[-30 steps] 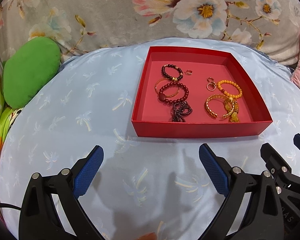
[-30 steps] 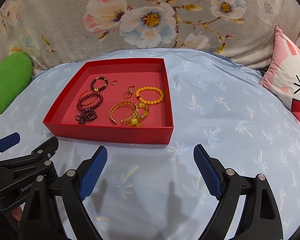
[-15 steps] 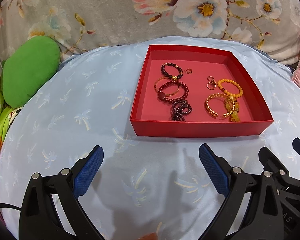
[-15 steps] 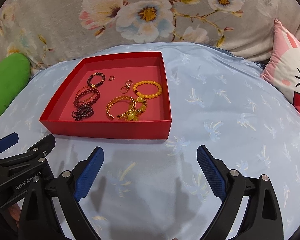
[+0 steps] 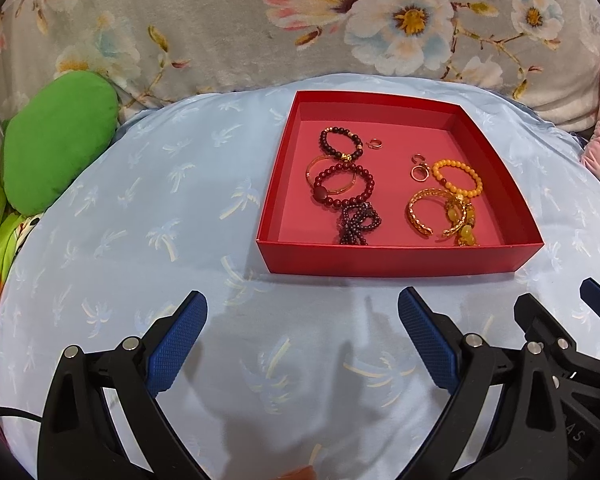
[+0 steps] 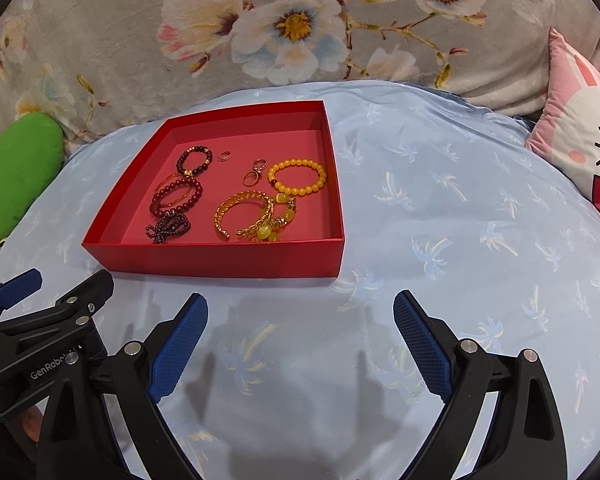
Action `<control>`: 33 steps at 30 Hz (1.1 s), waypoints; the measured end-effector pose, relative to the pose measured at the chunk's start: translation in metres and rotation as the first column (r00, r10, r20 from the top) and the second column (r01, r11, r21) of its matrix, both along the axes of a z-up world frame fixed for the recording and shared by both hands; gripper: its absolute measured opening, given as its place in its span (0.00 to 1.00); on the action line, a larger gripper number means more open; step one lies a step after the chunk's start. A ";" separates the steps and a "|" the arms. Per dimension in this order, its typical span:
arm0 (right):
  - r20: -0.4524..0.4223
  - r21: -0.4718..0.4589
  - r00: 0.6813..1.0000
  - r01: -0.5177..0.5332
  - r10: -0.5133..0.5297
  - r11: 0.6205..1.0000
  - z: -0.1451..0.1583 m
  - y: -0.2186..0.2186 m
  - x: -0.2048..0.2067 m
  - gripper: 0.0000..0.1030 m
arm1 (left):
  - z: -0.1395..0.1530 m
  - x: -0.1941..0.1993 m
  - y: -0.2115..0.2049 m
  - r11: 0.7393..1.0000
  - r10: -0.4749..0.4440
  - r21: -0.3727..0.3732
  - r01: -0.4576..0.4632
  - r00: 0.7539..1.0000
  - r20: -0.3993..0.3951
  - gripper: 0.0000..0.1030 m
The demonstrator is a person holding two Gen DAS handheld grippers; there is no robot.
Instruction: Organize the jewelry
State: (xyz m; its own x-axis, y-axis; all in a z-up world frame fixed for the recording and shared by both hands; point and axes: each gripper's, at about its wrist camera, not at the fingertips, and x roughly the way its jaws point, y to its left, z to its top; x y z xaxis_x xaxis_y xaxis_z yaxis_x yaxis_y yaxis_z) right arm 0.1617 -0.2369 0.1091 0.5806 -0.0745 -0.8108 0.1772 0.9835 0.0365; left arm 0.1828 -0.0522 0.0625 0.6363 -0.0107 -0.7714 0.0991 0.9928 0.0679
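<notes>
Dark red bead bracelets (image 5: 342,178) on left of red tray (image 5: 396,258), yellow bead bracelet (image 5: 456,178) and gold bangle (image 6: 244,210) on right, small rings (image 5: 418,168) between. Tray on light blue palm-print cushion (image 5: 148,216); floral fabric (image 6: 112,40) behind. Left hand-held gripper (image 5: 302,332) and right hand-held gripper (image 6: 300,332) both spread apart, holding nothing, near tray's front wall.

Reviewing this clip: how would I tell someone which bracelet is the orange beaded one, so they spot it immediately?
Find the red tray on the blue palm-print cushion. Its warm-coloured jewelry lies toward the side nearer the pink bunny pillow. The orange beaded bracelet is the plain open ring of round beads farthest back in that group, just behind the gold chain cuff, unlike the dark red strands opposite.
</notes>
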 end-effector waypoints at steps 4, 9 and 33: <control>0.004 -0.008 1.000 0.001 -0.001 1.000 0.002 0.000 0.000 0.88 | 0.001 0.000 0.001 1.000 -0.002 -0.012 0.002 1.000 -0.008 0.89; 0.001 -0.008 1.000 0.002 -0.002 1.000 0.002 0.000 0.000 0.88 | 0.000 0.001 0.001 1.000 0.000 -0.024 -0.001 1.000 -0.015 0.89; 0.000 -0.016 1.000 0.004 -0.004 1.000 0.003 -0.002 0.002 0.88 | 0.002 0.004 0.002 1.000 0.006 -0.021 -0.007 1.000 -0.010 0.89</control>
State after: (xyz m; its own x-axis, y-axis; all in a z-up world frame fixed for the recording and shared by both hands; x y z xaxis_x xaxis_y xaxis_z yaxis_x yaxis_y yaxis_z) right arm 0.1640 -0.2385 0.1118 0.5801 -0.0901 -0.8095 0.1814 0.9832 0.0206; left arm 0.1865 -0.0502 0.0643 0.6285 -0.0226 -0.7775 0.0932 0.9946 0.0464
